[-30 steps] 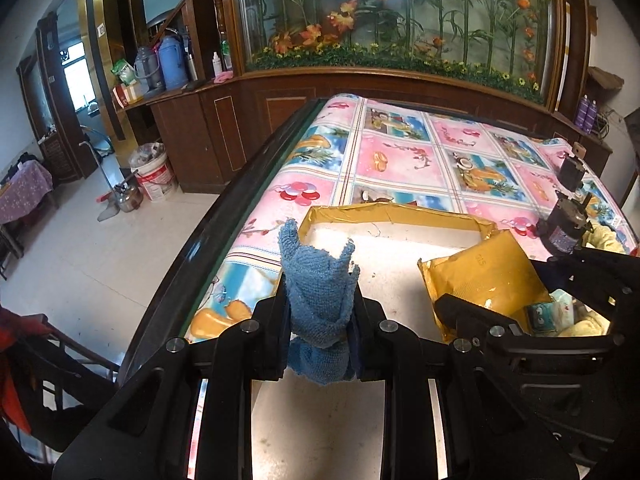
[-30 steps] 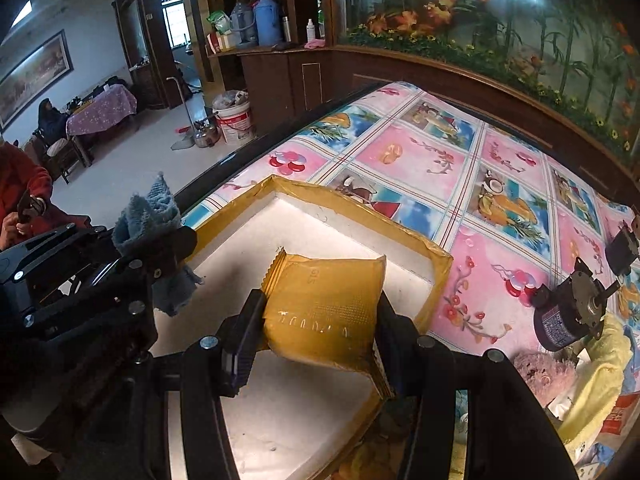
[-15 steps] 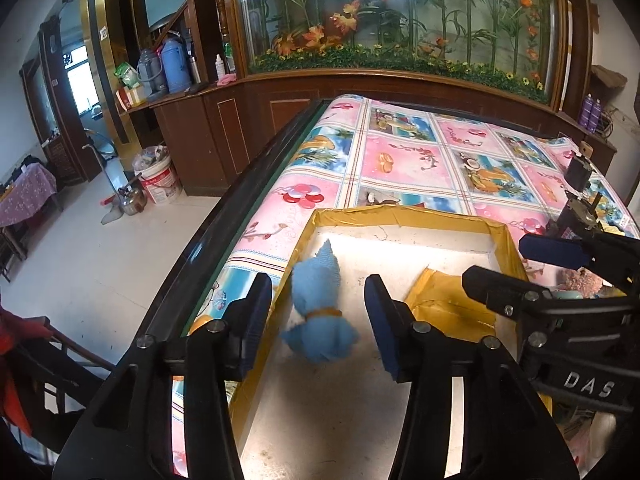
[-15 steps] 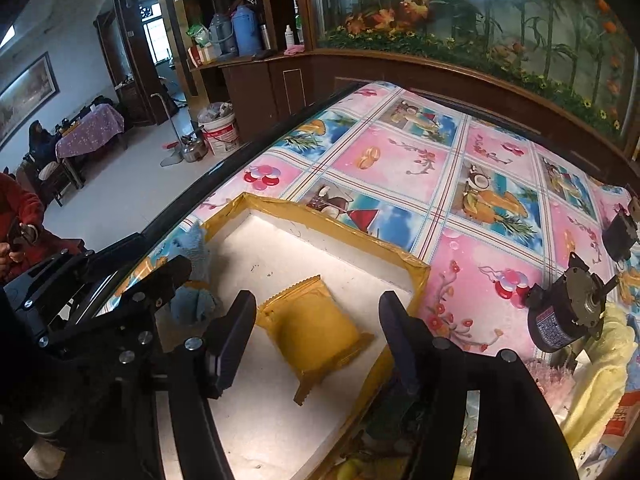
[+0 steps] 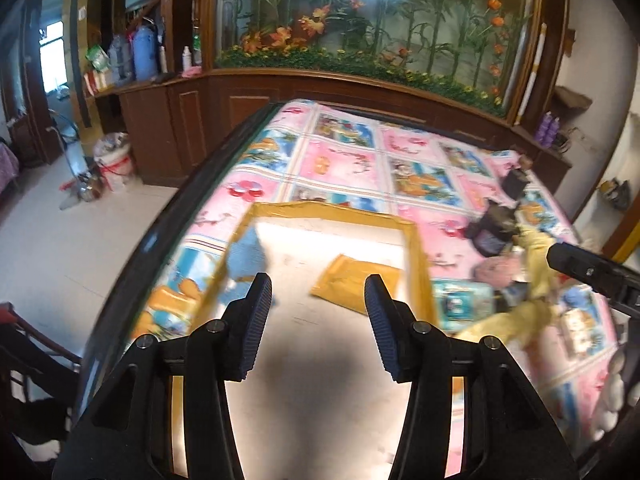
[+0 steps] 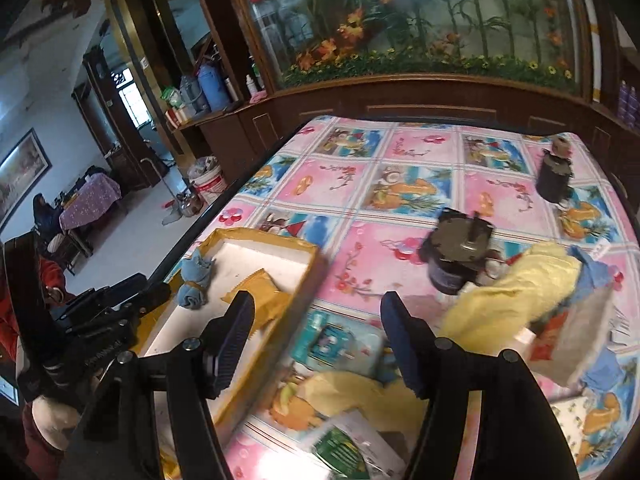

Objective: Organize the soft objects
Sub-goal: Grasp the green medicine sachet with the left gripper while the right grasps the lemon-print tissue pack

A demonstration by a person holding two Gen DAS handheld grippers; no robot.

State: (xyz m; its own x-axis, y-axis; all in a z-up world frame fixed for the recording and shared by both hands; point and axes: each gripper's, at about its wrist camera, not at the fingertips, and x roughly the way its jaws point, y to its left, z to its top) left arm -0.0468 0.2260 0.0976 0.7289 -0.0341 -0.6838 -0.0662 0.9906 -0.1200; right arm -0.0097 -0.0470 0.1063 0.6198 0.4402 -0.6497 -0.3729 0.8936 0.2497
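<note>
A white foam box with a yellow taped rim (image 5: 332, 213) (image 6: 260, 236) sits on the patterned cloth. Inside it lie a rolled blue cloth (image 5: 244, 256) (image 6: 194, 284) at the left wall and a yellow packet (image 5: 360, 280) (image 6: 260, 296). My left gripper (image 5: 318, 304) hangs open over the box floor, nothing between its fingers; it also shows in the right wrist view (image 6: 108, 308). My right gripper (image 6: 318, 320) is open and empty above a teal packet (image 6: 340, 340), to the right of the box. A yellow cloth (image 6: 516, 292) lies further right.
Two black cylinders (image 6: 456, 256) (image 6: 554, 176) stand on the cloth behind the pile. A grey felt piece (image 6: 588, 336), a blue cloth (image 6: 592, 272) and a green-and-white packet (image 6: 352, 448) lie at the right and front. The table's dark left edge (image 5: 168, 232) drops to the floor.
Both grippers opened and let go: the blue cloth and the yellow packet now lie in the box. The right gripper swung right over the pile; the left pulled back and up.
</note>
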